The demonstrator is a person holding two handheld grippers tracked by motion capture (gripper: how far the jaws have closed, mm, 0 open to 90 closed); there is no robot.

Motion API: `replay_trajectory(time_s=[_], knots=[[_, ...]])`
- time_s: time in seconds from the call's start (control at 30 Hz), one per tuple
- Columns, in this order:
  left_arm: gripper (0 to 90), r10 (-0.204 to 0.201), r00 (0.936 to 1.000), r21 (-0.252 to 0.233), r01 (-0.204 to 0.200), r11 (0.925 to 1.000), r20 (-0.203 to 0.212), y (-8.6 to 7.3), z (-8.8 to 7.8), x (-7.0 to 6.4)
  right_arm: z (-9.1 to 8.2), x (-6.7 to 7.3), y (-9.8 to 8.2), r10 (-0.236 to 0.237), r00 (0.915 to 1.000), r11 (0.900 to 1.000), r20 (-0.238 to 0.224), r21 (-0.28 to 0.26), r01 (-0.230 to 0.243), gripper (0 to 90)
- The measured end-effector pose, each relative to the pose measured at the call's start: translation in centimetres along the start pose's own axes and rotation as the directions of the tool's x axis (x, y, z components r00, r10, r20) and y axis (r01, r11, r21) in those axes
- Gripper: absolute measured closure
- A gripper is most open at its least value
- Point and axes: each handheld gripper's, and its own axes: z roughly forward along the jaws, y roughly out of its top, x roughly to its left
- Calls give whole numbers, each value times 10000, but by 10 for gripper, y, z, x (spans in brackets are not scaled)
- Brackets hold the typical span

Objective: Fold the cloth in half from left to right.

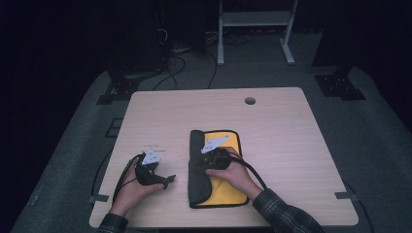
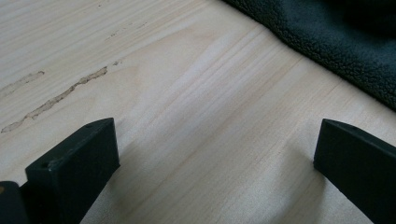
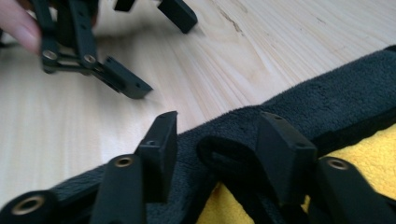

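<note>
Lying at the lower centre of the high view, a folded cloth point(image 1: 216, 167) of black fleece with a bright yellow face rests flat on the pale wood-grain bench point(image 1: 282, 141). Its black part forms a long nubbly band down the cloth's left side, while the yellow part is a smooth rectangle to the right of it. The right gripper point(image 1: 206, 162) sits on top of the cloth, held by the right hand point(image 1: 233, 177) in a plaid sleeve. In the right gripper view its blocky matte black jaws stand apart, with a raised fold of the black fleece point(image 3: 224, 149) between them; whether the pads press on it cannot be told. At lower left of the high view the left gripper point(image 1: 167, 180) rests low over bare bench, just beside the cloth's black edge. Its jaws are spread wide in the left gripper view, with only streaky light wood between them and the pebbly dark fleece point(image 2: 336, 42) at upper right. Farther up, a small round hole point(image 1: 250, 101) pierces the bench near its far edge.
</note>
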Motion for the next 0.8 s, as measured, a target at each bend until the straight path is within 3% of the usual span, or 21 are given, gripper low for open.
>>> replay_trajectory(time_s=[0.17,0.43,0.63,0.8], knots=[[0,30,10000,4,-30,10000,2,0,0,0,10,0,-5,-49,9999,9995,126,316,45,478],[0,33,10000,11,-33,10000,1,0,0,0,7,-7,-8,357,9994,9993,48,98,-357,719],[0,7,10000,5,-7,10000,5,0,0,0,-4,-15,-6,1058,9940,9933,-290,-431,-1070,736],[0,4,10000,4,-4,10000,6,0,0,0,-9,-17,-3,1073,9939,9918,-270,-667,-1089,725]])
